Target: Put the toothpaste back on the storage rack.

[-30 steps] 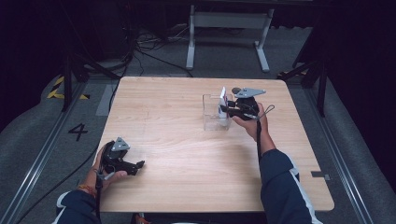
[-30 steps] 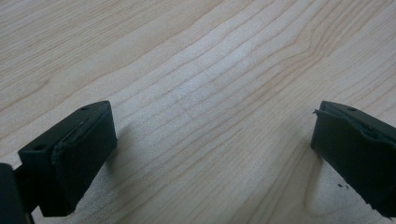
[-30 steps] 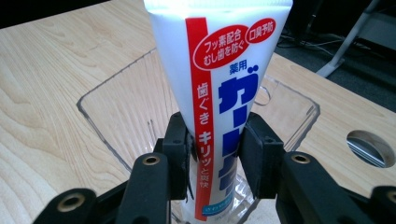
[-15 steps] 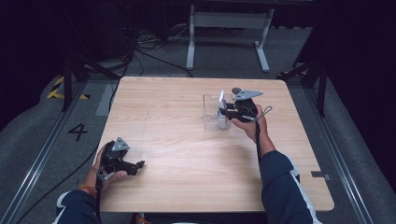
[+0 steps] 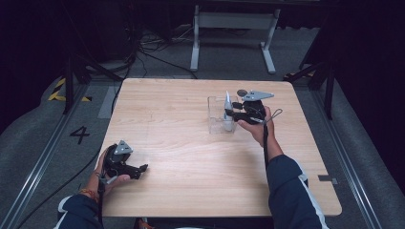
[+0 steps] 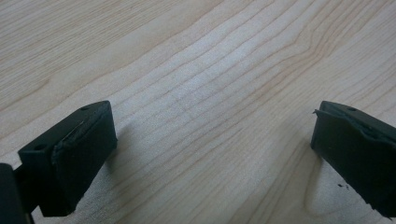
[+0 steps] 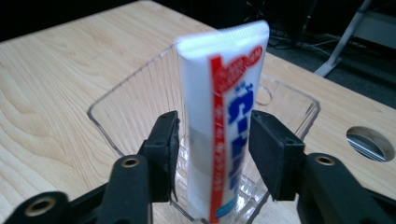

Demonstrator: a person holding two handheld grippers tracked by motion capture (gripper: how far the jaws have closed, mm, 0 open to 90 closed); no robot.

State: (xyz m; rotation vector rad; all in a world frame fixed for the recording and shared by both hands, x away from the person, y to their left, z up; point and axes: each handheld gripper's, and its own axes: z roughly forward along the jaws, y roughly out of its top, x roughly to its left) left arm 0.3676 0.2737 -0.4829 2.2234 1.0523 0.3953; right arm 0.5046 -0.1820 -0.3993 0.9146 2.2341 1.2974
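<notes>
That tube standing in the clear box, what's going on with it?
A person is working at a wooden table with a gripper in each hand. The right gripper has just been opening around a white toothpaste tube, which stands upright in a clear plastic holder. The tube is between the jaws, with small gaps showing on both sides, so it looks let go. The left gripper rests open near the table's front left corner, with nothing between its jaws.

Between the two hands the table [image 5: 191,143] lies bare, so a gripper could cross it freely. On the right, the clear container [image 5: 217,114] holding the upright tube [image 5: 228,110] blocks passage.
</notes>
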